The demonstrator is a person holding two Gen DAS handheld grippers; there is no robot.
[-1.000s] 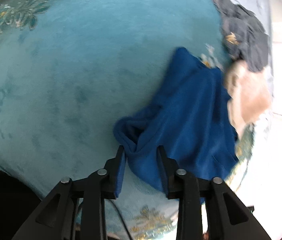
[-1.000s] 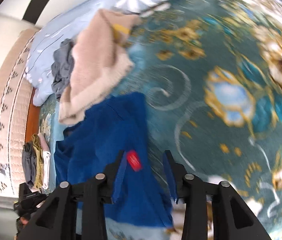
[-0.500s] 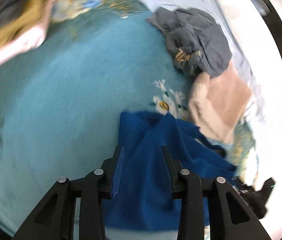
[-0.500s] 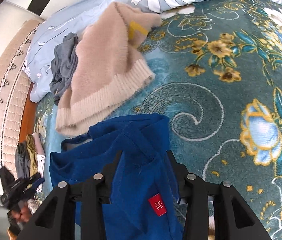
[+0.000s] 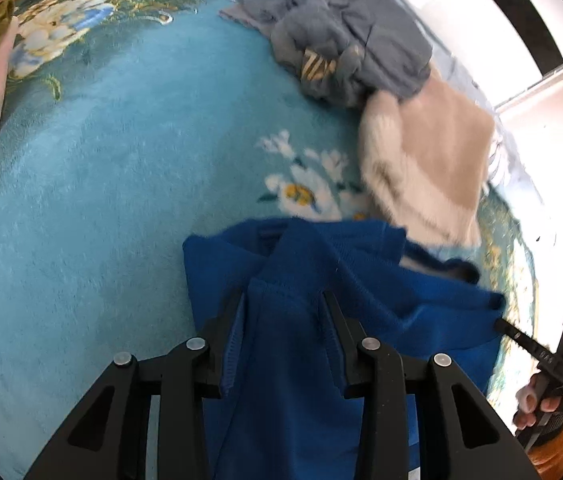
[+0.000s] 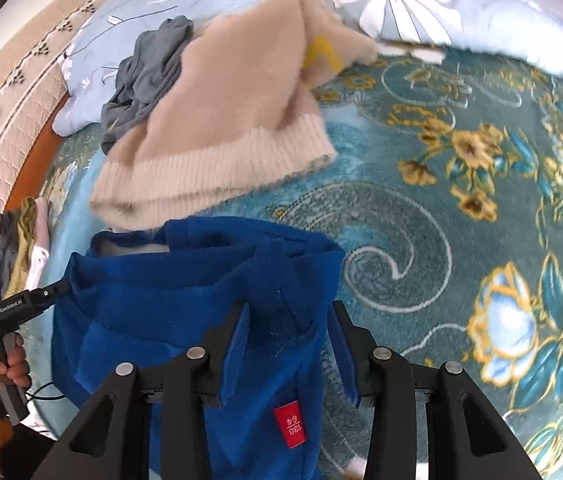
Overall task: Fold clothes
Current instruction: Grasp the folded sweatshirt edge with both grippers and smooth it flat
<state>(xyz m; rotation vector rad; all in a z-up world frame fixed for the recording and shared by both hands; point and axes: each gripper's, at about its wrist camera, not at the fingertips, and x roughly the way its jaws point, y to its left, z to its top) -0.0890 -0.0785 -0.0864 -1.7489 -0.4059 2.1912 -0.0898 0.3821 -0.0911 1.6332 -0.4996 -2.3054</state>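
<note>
A blue garment (image 6: pixel 185 300) was held bunched near the front edge of the floral bedspread (image 6: pixel 461 208), just beside a beige sweater (image 6: pixel 221 128). A garment edge was pinched by the left gripper (image 5: pixel 283 340) and another by the right gripper (image 6: pixel 287 348). Snagging on the sweater could be risked when spreading. The garment's shape and lower hem were hidden
</note>
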